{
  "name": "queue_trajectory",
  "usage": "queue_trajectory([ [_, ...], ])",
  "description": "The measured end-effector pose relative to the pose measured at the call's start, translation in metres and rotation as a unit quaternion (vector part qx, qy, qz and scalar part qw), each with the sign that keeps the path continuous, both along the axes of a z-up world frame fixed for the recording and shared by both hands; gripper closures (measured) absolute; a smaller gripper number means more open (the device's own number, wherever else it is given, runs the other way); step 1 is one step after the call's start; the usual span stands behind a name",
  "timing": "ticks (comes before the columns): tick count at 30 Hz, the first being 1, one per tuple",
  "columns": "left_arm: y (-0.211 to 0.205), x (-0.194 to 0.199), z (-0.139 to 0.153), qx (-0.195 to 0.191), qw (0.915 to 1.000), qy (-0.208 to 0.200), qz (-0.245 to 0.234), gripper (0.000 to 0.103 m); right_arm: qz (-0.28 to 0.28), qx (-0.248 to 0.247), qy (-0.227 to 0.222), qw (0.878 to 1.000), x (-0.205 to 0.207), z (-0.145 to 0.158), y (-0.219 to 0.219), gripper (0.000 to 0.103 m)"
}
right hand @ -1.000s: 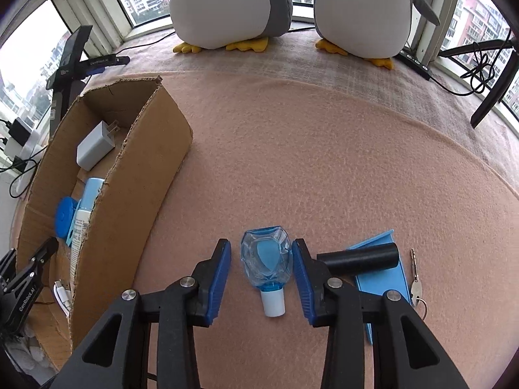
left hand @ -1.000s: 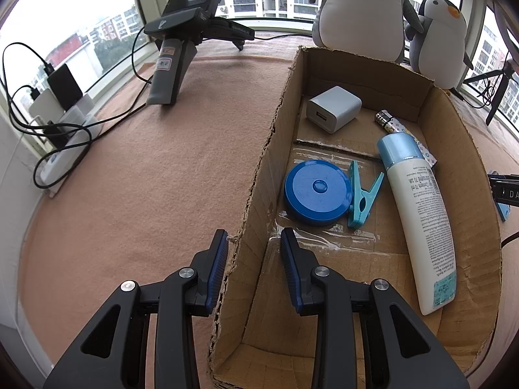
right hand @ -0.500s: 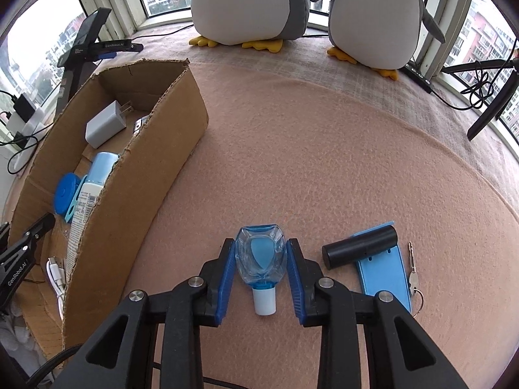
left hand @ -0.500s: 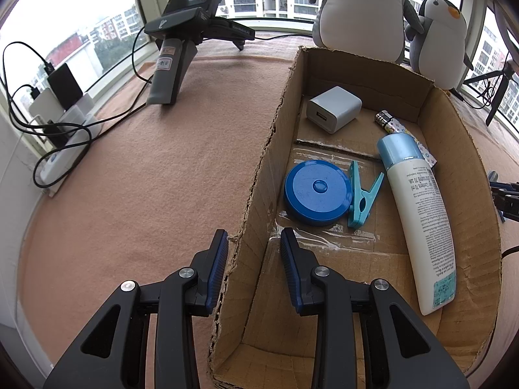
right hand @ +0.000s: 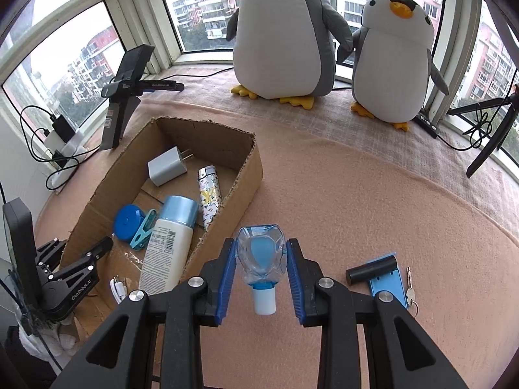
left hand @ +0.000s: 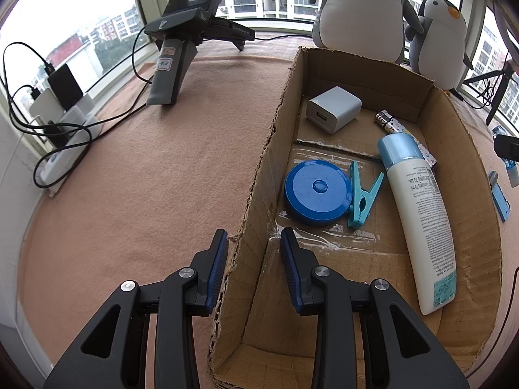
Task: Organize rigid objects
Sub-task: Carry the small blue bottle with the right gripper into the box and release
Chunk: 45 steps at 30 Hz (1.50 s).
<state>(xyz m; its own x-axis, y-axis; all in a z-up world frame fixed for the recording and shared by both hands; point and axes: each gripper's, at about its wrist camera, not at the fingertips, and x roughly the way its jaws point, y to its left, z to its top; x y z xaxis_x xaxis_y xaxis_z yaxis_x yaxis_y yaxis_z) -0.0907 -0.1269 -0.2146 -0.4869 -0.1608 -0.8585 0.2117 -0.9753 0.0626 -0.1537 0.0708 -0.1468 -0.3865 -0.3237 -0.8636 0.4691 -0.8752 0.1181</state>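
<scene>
Charger, clip, bottle inside box

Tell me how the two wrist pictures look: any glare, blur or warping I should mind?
Left wrist: sharp, soft daylight, the window blown out white, the box walls bowed by the lens. Right wrist: also sharp, the small bottle clear between the pads, only faint shadows, black corners.

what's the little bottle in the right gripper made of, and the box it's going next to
The small bottle looks like clear glossy plastic: you see through it to a blue inner part, with an opaque white cap below. The box looks like matte brown corrugated cardboard, with ragged torn top edges and tape on its floor.
</scene>
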Motion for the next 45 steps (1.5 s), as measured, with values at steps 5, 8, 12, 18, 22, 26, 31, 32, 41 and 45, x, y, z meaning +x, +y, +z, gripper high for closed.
queue_trajectory([
  [5,0.000,0.000,0.000,0.000,1.0000,0.000,0.000,0.072,0.017,-0.011,0.009,1.000,-0.001,0.010,-0.021,0.075],
  [8,0.000,0.000,0.000,0.000,1.0000,0.000,0.000,0.072,0.024,-0.016,0.011,1.000,-0.003,0.012,-0.034,0.075],
  [12,0.000,0.000,0.000,0.001,1.0000,0.000,0.000,0.072,0.036,-0.020,0.012,0.999,-0.005,0.011,-0.052,0.075],
  [18,0.000,0.000,0.000,0.001,1.0000,0.000,0.000,0.072,0.055,-0.018,0.004,0.998,-0.008,0.004,-0.076,0.075],
  [22,0.000,0.000,0.000,0.000,1.0000,0.000,0.000,0.072,0.057,-0.017,-0.004,0.998,-0.013,-0.003,-0.084,0.075],
  [26,0.000,0.000,0.000,0.001,1.0000,0.000,0.000,0.072,0.062,-0.013,-0.008,0.998,-0.014,-0.008,-0.089,0.075],
  [31,0.000,0.000,0.000,0.000,1.0000,0.000,0.000,0.072,0.064,-0.010,-0.009,0.998,-0.015,-0.011,-0.091,0.075],
  [32,0.000,0.000,0.000,0.000,1.0000,0.000,0.000,0.072,0.065,-0.010,-0.009,0.998,-0.015,-0.011,-0.091,0.075],
  [41,0.000,0.000,0.000,0.000,1.0000,0.000,0.000,0.072,0.068,-0.011,0.013,0.998,-0.013,-0.003,-0.093,0.040],
  [45,0.000,0.000,0.000,0.001,1.0000,0.000,0.000,0.072,0.067,-0.006,0.017,0.998,-0.014,-0.002,-0.093,0.032],
])
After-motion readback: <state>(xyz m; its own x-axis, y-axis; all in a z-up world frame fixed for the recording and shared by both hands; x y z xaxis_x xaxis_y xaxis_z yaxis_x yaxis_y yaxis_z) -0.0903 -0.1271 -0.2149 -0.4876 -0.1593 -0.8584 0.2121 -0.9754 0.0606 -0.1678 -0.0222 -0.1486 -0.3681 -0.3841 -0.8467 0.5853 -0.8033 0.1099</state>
